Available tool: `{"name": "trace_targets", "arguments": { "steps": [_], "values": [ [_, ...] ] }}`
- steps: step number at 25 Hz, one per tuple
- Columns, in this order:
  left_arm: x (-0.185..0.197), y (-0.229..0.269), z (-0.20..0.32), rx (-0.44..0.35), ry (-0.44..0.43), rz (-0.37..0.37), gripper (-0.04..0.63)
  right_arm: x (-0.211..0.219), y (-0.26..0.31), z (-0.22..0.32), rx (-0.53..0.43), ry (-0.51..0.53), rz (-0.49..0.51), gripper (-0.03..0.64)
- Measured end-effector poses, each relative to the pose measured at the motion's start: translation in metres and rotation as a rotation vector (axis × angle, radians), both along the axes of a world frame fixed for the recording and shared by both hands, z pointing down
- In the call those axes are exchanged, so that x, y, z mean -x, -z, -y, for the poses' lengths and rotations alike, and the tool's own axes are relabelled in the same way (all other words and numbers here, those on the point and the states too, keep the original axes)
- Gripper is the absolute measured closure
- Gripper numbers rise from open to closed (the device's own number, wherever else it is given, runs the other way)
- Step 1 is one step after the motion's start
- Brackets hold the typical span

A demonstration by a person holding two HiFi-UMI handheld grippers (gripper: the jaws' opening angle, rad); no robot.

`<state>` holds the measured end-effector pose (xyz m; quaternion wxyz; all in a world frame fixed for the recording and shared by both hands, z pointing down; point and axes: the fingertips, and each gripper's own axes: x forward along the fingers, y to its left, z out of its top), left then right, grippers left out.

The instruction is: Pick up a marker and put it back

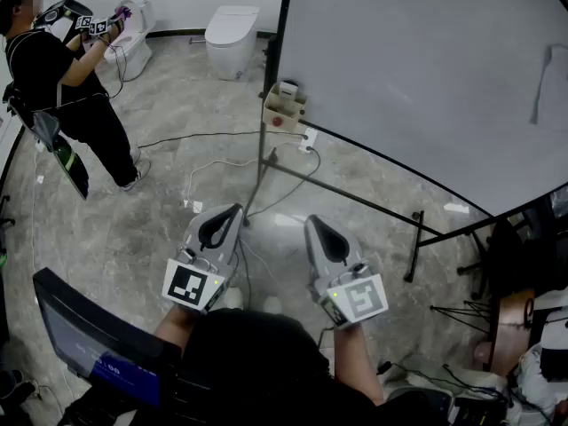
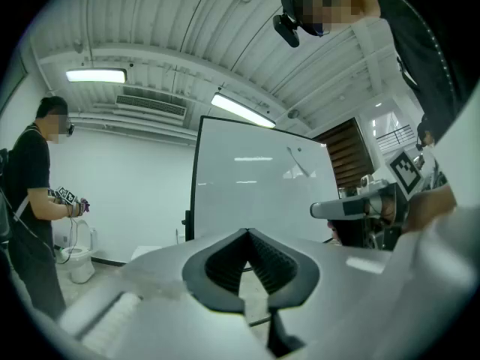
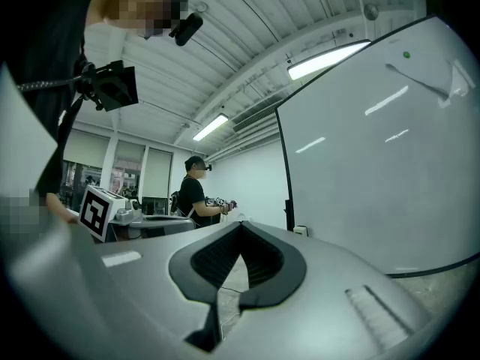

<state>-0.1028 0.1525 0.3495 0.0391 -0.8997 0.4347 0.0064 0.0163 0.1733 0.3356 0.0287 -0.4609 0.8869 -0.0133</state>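
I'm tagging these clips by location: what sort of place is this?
Probably an indoor test or data-collection space, not a home. A large whiteboard stands on a frame, a toilet sits out on the open floor, and a second person is at work nearby.

Open grey marbled floor [image 1: 169, 202] lies ahead of the left gripper [image 1: 232, 211] and the right gripper [image 1: 312, 224], crossed only by thin cables [image 1: 200, 134]. A large white board on a black frame [image 1: 426, 87] blocks the right front, with its black floor bars [image 1: 355, 197] running low. A person in black clothes [image 1: 62, 87] stands well to the left, and a dark flat screen [image 1: 89, 331] crowds the near left.
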Motion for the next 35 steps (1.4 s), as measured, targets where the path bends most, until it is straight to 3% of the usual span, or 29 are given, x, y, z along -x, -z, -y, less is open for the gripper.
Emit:
{"name": "trace_targets", "arguments": {
  "steps": [9,15,35],
  "values": [
    [0.003,-0.005,0.000,0.005,0.013,0.018,0.589,0.005,0.000,-0.002,-0.004,0.027,0.022,0.609],
    [-0.003,-0.002,-0.003,-0.004,0.003,-0.008,0.589,-0.002,-0.006,-0.003,0.009,0.030,0.073,0.607],
    [-0.030,-0.015,-0.011,0.034,0.029,0.004,0.589,-0.035,-0.012,-0.007,0.028,0.045,0.036,0.607]
  ]
}}
